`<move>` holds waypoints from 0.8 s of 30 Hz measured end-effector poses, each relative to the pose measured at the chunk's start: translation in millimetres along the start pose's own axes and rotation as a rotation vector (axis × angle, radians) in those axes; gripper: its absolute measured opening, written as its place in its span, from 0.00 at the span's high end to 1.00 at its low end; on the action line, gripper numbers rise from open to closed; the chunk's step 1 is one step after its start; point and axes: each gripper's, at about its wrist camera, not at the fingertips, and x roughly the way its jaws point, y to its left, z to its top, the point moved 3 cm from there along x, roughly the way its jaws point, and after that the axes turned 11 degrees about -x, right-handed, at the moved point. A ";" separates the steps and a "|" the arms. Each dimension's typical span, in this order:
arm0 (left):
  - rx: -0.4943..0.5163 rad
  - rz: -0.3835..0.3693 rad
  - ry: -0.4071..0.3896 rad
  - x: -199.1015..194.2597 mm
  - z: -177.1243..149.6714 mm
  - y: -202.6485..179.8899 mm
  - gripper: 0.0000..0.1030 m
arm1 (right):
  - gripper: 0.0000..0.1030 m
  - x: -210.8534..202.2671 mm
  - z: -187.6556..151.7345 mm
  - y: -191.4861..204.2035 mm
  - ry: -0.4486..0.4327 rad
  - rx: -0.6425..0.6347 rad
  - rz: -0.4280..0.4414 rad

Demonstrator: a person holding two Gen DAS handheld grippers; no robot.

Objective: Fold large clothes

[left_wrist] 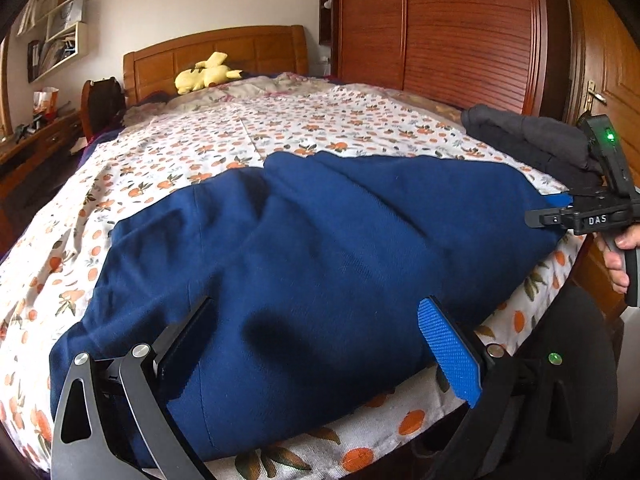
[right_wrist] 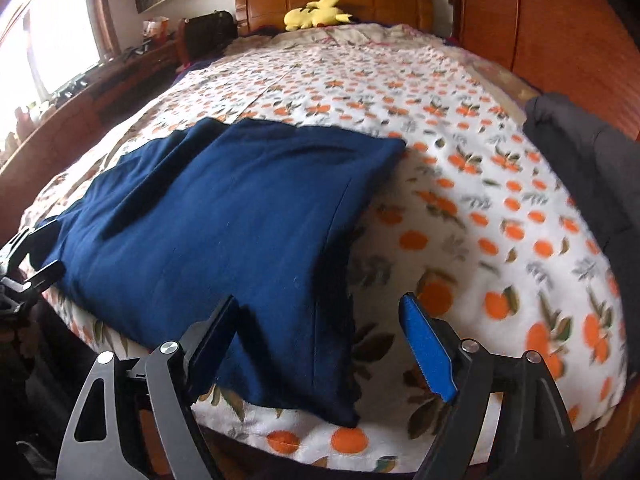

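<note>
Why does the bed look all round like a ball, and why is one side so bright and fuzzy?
Both wrist views use fisheye lenses, so the bed bulges. In the right wrist view the window glares white at the left, and the orange-print sheet on the right is smeared by motion blur. The left wrist view is sharper, with a soft shadow on the blue garment.

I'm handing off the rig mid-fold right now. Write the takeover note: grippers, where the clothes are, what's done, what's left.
Left gripper: open, empty, jaws hanging over the near edge of the navy garment.
Right gripper: open, empty, over the garment's near right corner.
Navy garment: lies on the orange-print bedspread at the foot of the bed, already folded into a rough rectangle, still with wrinkles.
Dark grey clothing: bundled at the bed's right edge, by the wardrobe.
Left: probably one more fold or smoothing on the navy piece, then the grey bundle if it still needs folding.
</note>
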 end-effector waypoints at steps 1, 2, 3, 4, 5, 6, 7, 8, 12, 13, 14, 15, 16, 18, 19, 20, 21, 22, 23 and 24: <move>0.002 0.004 0.004 1.0 0.2 0.3 0.02 | 0.34 2.6 -1.9 0.9 0.004 0.009 0.018; 0.005 0.007 0.008 2.4 -0.8 -0.1 0.02 | 0.40 4.6 -3.2 2.1 0.008 0.018 0.038; 0.007 0.010 0.012 3.5 -1.8 -0.3 0.02 | 0.46 6.3 -4.0 3.7 0.010 0.021 0.054; 0.006 0.010 0.014 4.2 -2.8 -0.3 0.02 | 0.48 8.7 -4.9 5.4 0.015 0.022 0.072; 0.004 0.009 0.018 5.4 -3.5 0.0 0.02 | 0.55 10.1 -4.7 7.2 0.018 0.023 0.085; 0.001 0.008 0.020 6.6 -3.9 -0.5 0.02 | 0.58 12.1 -5.0 8.2 0.023 0.027 0.104; -0.004 0.005 0.023 7.9 -4.5 0.3 0.02 | 0.59 13.4 -5.3 8.3 0.027 0.037 0.115; -0.008 0.003 0.025 8.5 -4.4 0.9 0.02 | 0.65 13.6 -4.9 8.1 0.028 0.042 0.125; -0.019 -0.002 0.027 11.9 -4.9 2.5 0.02 | 0.85 3.0 -0.8 10.6 -0.020 0.050 0.176; -0.025 -0.004 0.028 12.6 -5.3 3.4 0.02 | 0.85 -5.9 3.4 12.1 -0.066 0.053 0.176; -0.031 -0.005 0.028 12.8 -4.7 4.6 0.02 | 0.86 -12.5 7.6 12.7 -0.095 0.051 0.174; -0.037 -0.006 0.027 11.7 -4.1 6.0 0.02 | 0.87 -18.6 12.9 15.9 -0.120 0.044 0.170; -0.039 -0.004 0.023 9.8 -3.8 6.5 0.02 | 0.87 -24.7 19.0 20.4 -0.145 0.034 0.167; -0.044 0.000 0.007 2.6 -2.0 9.6 0.02 | 0.87 -36.0 33.4 32.2 -0.187 0.009 0.171; -0.050 -0.001 -0.003 -3.0 -0.6 12.7 0.02 | 0.87 -40.6 42.1 41.6 -0.202 -0.012 0.179; -0.056 0.000 -0.013 -8.1 0.6 16.2 0.02 | 0.88 -42.8 47.8 47.3 -0.211 -0.025 0.181; -0.062 0.001 -0.020 -12.6 1.2 18.6 0.02 | 0.88 -45.7 54.3 53.9 -0.224 -0.040 0.184; -0.070 0.002 -0.030 -18.9 2.0 23.1 0.02 | 0.88 -48.9 62.7 63.7 -0.241 -0.055 0.198; -0.078 0.005 -0.040 -25.7 2.4 28.4 0.02 | 0.88 -50.1 67.3 70.4 -0.248 -0.067 0.207; -0.084 0.008 -0.047 -30.9 2.9 32.2 0.02 | 0.89 -51.4 73.3 79.6 -0.258 -0.084 0.211</move>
